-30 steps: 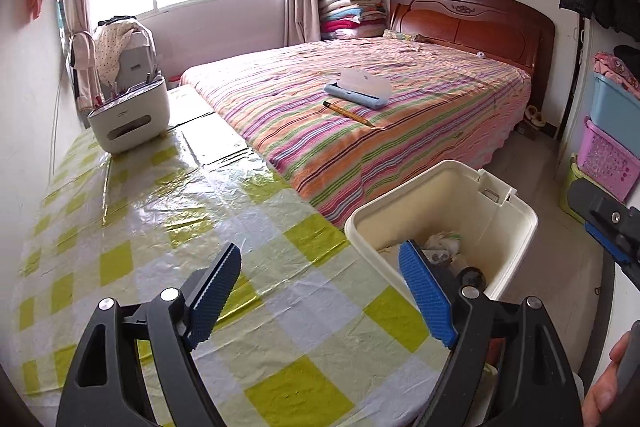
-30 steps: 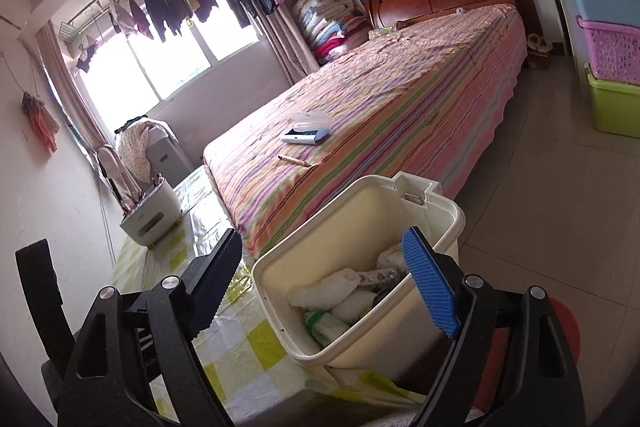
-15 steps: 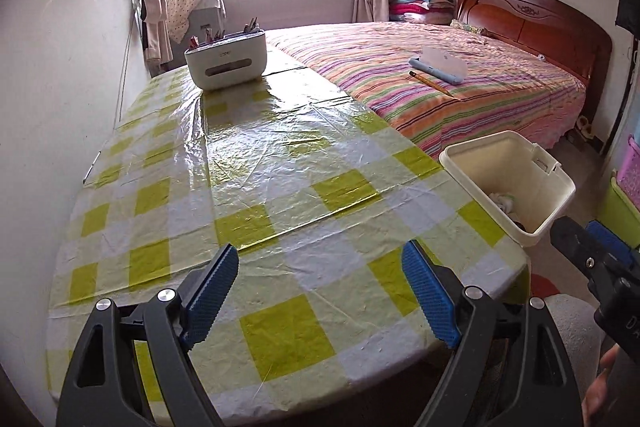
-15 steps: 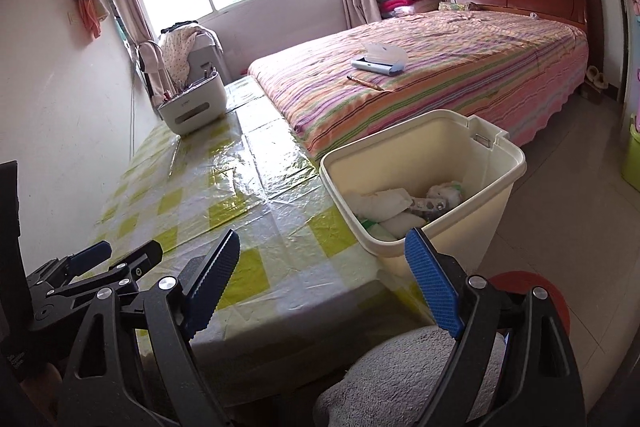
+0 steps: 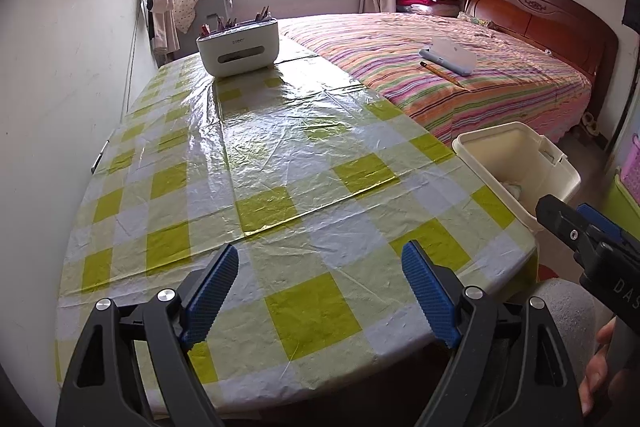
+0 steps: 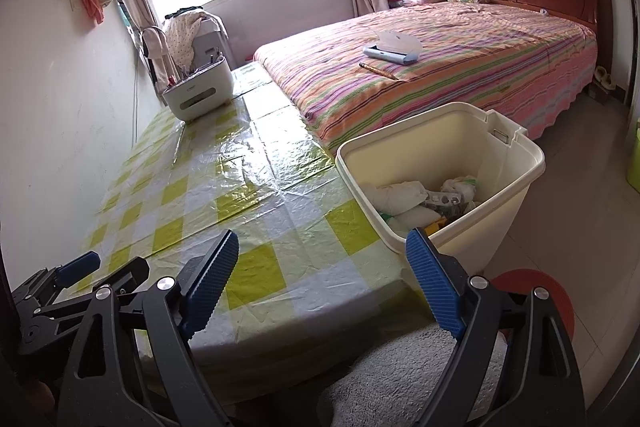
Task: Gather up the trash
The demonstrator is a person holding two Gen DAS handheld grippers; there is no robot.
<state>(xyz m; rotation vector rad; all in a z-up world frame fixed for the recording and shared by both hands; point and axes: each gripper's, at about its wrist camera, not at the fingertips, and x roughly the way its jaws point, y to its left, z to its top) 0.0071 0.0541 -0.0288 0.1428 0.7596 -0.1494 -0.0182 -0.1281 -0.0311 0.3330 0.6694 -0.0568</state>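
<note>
Both my left gripper and right gripper hang spread and empty over the checkered tablecloth; trash bin beside it holds wrappers.

Glossy, creased plastic tablecloth; smooth cream plastic bin

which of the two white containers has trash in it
The cream bin standing off the table's right edge; crumpled wrappers and tissues lie inside. The white box at the table's far end holds upright pens or tools instead.
</note>
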